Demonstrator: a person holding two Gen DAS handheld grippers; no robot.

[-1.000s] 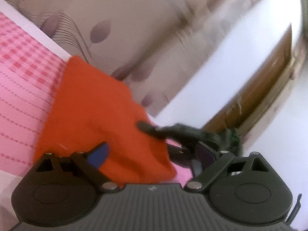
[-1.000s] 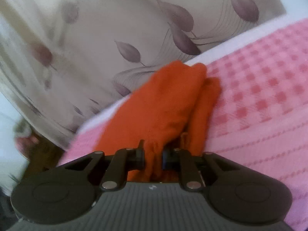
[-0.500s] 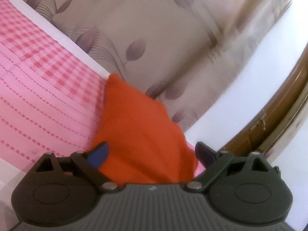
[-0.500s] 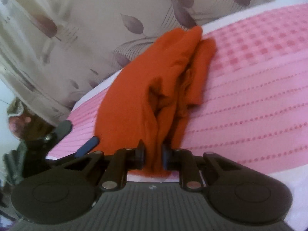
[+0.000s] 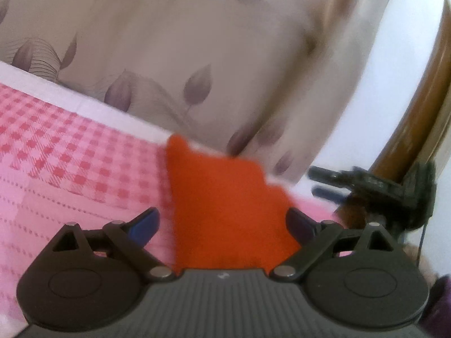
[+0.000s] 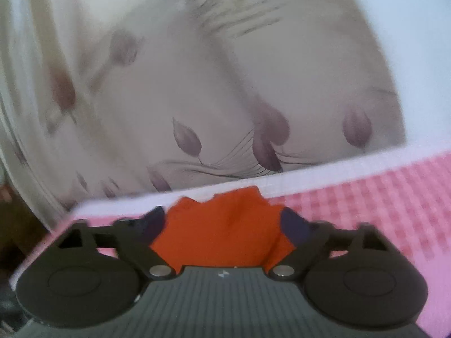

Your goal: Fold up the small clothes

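The right gripper is standing with its jaws spread wide; they have just been opening, and nothing is pinched between the pads. The orange garment is lying on the bed just ahead of it, seen in the gap between the two fingers but not pressed by either. The left gripper is likewise released, jaws parted, with the same orange garment lying flat and folded in front of it, between the fingers and free of them.

The garment is resting on the pink checked bedcover, close to the bed's far edge, where a white border strip is running across ahead of the right gripper. Beyond that edge a beige curtain with purple leaf prints is hanging and filling the whole background, closing off the far side. To the right of the left gripper, the right gripper is showing as a dark blurred shape, fingers apart, off the garment's right edge. Behind it a brown wooden frame is standing against a white wall. Both views are blurred.
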